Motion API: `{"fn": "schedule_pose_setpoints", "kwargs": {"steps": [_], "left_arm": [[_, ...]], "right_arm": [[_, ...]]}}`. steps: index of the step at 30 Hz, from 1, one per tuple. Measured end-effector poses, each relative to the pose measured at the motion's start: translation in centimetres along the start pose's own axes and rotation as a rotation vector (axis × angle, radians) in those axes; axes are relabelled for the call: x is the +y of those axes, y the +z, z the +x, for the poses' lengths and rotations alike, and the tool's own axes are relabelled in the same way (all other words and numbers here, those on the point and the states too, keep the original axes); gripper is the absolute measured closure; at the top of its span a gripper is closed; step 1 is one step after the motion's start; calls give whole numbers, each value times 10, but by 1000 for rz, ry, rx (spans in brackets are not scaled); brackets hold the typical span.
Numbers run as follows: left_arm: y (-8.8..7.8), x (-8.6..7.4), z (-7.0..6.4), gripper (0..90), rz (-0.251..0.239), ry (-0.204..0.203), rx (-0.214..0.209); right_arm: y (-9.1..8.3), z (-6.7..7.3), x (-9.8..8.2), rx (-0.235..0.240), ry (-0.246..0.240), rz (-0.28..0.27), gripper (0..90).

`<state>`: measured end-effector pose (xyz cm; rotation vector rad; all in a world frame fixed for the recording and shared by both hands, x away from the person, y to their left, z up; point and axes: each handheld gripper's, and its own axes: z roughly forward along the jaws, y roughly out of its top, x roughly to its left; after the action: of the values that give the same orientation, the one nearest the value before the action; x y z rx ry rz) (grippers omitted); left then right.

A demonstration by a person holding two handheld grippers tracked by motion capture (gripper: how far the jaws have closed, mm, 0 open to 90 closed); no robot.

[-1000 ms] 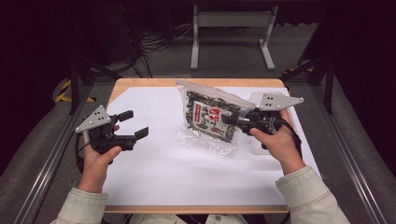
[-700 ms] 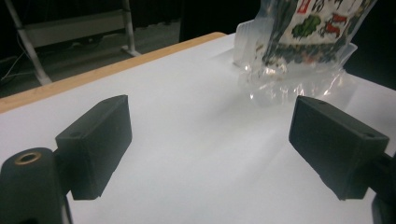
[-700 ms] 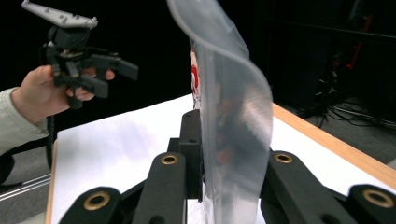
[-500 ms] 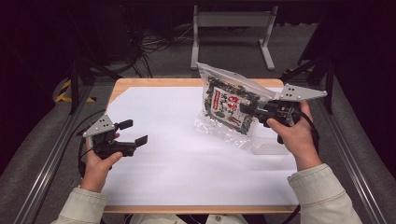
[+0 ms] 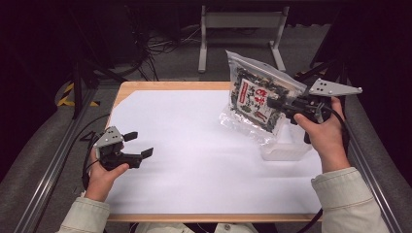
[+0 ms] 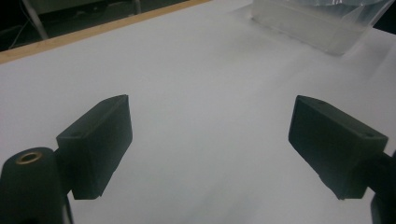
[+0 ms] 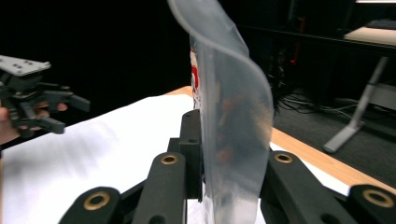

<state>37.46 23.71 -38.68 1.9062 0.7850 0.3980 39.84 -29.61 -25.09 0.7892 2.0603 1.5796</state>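
clear tray lies right of centre in the high view, under the bag. my right gripper clamps the bag, raised upper right, long axis near upright. my left gripper released, lower left.

Clear printed snack bag, upright, lifted above table's far-right side

Tabletop evenly lit from above, surroundings near black. Soft shadows, mild glare on the bag. Close-up hand-held gripper views are soft.
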Motion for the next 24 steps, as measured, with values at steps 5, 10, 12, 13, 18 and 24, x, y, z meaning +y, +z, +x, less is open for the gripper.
{"fn": "schedule_pose_setpoints", "kwargs": {"steps": [5, 10, 12, 13, 18, 24], "left_arm": [[2, -3, 2, 143, 3, -4, -4], [5, -5, 2, 143, 10, -12, -5], [5, -5, 2, 142, 12, -14, -5], [5, -5, 2, 142, 11, -8, -4], [5, -4, 0, 142, 9, -5, -13], [6, -4, -1, 141, 8, -5, -12]], "right_arm": [[-7, -10, 1, -50, 19, 6, 767], [-12, -20, 2, -104, 55, 16, 767], [-14, -23, 2, -118, 57, 18, 767], [-15, -24, 2, -125, 60, 20, 767], [-18, -31, 0, -167, 64, 15, 767], [-25, -39, -3, -213, 73, 18, 767]]}}
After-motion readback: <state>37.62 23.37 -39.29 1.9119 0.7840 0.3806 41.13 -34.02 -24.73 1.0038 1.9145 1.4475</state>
